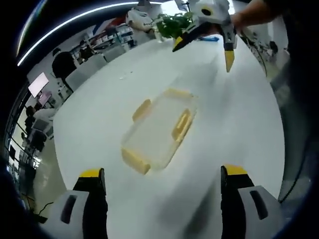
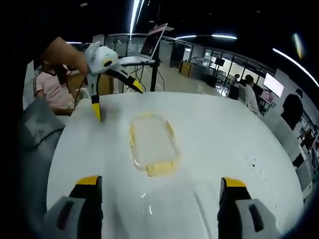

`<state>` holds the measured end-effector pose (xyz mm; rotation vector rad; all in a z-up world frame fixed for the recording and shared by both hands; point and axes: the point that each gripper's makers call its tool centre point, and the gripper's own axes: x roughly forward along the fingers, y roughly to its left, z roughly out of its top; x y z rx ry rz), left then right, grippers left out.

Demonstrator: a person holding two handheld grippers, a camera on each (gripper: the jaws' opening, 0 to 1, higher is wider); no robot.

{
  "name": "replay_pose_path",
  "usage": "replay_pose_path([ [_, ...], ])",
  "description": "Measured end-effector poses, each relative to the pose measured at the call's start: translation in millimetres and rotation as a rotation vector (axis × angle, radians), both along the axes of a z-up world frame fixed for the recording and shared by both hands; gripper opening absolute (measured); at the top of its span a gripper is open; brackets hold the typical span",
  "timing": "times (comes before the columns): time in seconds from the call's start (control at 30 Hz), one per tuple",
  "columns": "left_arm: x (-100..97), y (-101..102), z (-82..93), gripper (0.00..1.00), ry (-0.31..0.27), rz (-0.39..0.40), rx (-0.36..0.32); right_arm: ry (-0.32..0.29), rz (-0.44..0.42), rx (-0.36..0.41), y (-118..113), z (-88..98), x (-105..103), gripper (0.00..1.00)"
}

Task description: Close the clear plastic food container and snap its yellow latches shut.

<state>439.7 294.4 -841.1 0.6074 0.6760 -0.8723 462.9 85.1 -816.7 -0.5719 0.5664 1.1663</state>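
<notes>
The left gripper (image 1: 162,174) is spread wide with nothing between its jaws, low at 6 o'clock of the left gripper view over the white surface (image 1: 239,124). Just beyond it, at the centre, lies the clear plastic food container (image 1: 159,130), lid on, its yellow latches (image 1: 182,124) along the edges. Farther off, at 1 o'clock, the right gripper (image 1: 203,49) hangs above the surface, likewise spread and empty, well apart from the container. A green plant (image 1: 172,24) stands behind it.

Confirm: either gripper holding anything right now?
Nothing held. Left gripper and right gripper are both open, apart from the container on the table.
</notes>
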Motion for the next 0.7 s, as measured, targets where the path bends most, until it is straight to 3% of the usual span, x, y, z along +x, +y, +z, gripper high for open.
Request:
replay_pose_path([
  [0.3, 12.0, -3.6, -13.7, 0.92, 0.042, -0.074, 0.012, 0.006, 0.019, 0.005, 19.8, -0.2, 15.7, 1.0],
  [0.43, 20.4, -5.4, -13.5, 0.91, 0.046, -0.1, 0.026, -0.045, 0.082, -0.036, 28.8, -1.4, 17.8, 0.99],
  [0.5, 23.1, -2.5, -15.7, 0.89, 0.042, -0.129, 0.066, -0.028, 0.111, -0.039, 35.3, -1.6, 13.9, 0.99],
  [0.57, 25.2, -4.6, -16.1, 0.9, 0.049, -0.137, 0.061, -0.015, 0.142, -0.065, 38.3, -5.7, 11.7, 1.0],
  [0.7, 30.1, -5.5, -16.8, 0.89, 0.046, -0.194, 0.095, -0.035, 0.177, -0.093, 42.0, -9.5, 16.5, 0.96],
])
